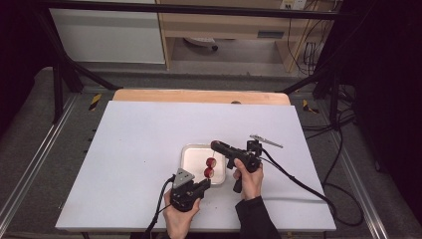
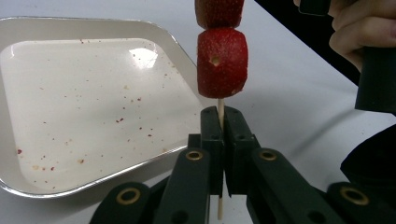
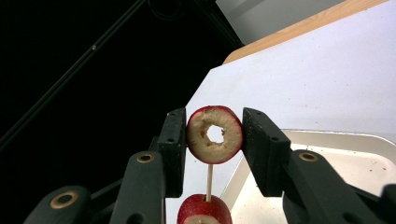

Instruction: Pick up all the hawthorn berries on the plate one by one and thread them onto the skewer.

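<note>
Skewer (image 2: 220,112) with two red fruit pieces, pinched in my left gripper (image 2: 220,122) above the tray's edge.

My left jaws are closed tight on the thin stick, one cored piece (image 2: 222,62) just above them. My right gripper (image 3: 214,135) brackets the upper fruit ring (image 3: 214,134), pads at its sides. The speckled white tray (image 2: 70,107) lies beside, on the white table (image 1: 139,144).

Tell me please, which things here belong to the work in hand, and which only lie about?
In use:
- skewer, clamped in the left gripper
- lower fruit piece
- cored fruit ring, between the right gripper fingers
- tray

Lying about:
- metal tool on the table
</note>
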`<action>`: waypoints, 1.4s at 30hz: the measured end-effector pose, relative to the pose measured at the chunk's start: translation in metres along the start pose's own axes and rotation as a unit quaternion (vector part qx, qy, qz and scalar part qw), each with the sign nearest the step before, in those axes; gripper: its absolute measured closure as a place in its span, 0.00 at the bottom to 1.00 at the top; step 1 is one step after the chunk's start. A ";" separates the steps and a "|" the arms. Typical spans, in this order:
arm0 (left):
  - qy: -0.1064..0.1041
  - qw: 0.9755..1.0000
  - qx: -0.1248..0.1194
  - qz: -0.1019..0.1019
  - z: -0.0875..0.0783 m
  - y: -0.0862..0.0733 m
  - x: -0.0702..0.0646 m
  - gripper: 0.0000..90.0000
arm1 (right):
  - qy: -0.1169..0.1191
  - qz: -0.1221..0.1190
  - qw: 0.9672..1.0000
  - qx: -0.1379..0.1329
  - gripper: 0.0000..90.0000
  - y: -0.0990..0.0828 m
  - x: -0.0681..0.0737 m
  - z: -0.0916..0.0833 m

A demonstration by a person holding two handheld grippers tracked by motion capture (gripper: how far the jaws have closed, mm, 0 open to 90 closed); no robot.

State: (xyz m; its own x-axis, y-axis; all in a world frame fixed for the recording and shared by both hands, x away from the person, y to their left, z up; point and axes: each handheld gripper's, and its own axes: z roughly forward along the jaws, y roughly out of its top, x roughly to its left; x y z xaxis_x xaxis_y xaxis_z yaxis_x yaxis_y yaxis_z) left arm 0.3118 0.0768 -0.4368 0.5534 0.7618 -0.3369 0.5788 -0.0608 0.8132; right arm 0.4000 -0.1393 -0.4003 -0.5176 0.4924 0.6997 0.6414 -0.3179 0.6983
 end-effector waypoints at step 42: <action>0.027 0.999 0.008 0.021 -0.005 0.005 0.017 0.98 | -0.076 -0.146 0.982 0.092 0.19 0.004 -0.007 -0.012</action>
State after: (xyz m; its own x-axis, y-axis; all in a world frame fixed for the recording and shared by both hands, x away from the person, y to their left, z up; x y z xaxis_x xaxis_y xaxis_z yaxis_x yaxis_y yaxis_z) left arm 0.3210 0.0930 -0.4358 0.5445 0.7916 -0.2774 0.5655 -0.1022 0.8184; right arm 0.3996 -0.1536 -0.4013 -0.6134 0.6597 0.4341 0.5773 -0.0005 0.8166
